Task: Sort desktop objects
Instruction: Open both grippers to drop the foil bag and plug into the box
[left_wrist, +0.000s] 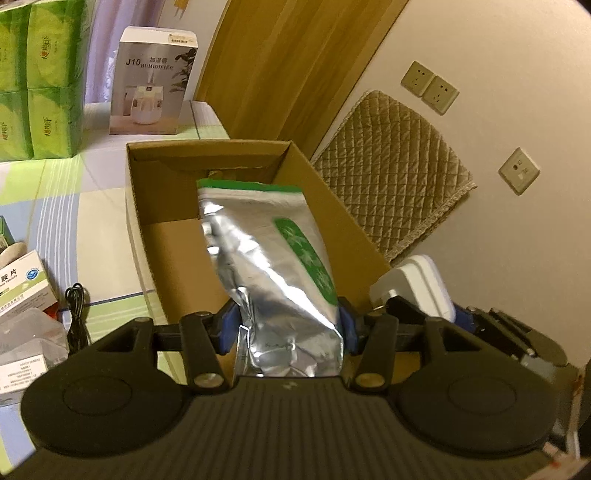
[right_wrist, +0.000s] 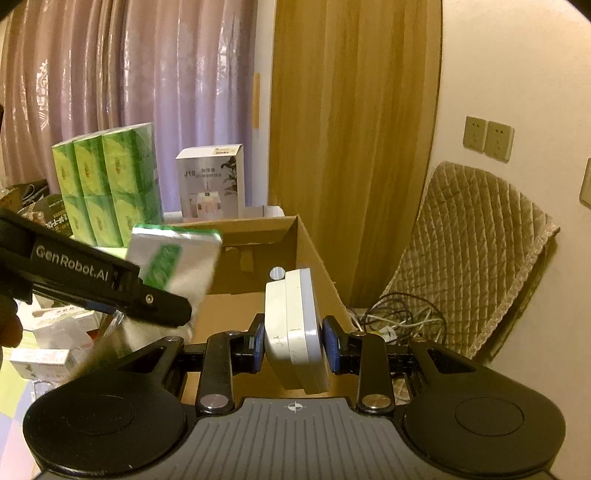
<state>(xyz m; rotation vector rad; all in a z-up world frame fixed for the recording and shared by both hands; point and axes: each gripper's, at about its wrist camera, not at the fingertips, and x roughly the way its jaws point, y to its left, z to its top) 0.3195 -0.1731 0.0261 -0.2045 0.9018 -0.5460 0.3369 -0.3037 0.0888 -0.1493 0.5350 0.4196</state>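
Note:
My left gripper (left_wrist: 288, 328) is shut on a silver foil pouch (left_wrist: 266, 258) with green print, held over the open cardboard box (left_wrist: 133, 192); the pouch's top end reaches into the box. My right gripper (right_wrist: 293, 343) is shut on a flat white device (right_wrist: 295, 328), held on edge above the near right part of the same cardboard box (right_wrist: 306, 236). In the right wrist view the left gripper's body (right_wrist: 92, 280) crosses from the left with the foil pouch (right_wrist: 173, 266). The white device (left_wrist: 417, 284) and the right gripper's black body show at the box's right edge in the left wrist view.
Green tissue packs (left_wrist: 37, 81) and a humidifier carton (left_wrist: 155, 81) stand behind the box. Medicine boxes (left_wrist: 26, 284), a clear plastic case and a black cable (left_wrist: 75, 314) lie at the left. A quilted cloth (right_wrist: 476, 251) leans on the wall with loose cables (right_wrist: 399, 314) below it.

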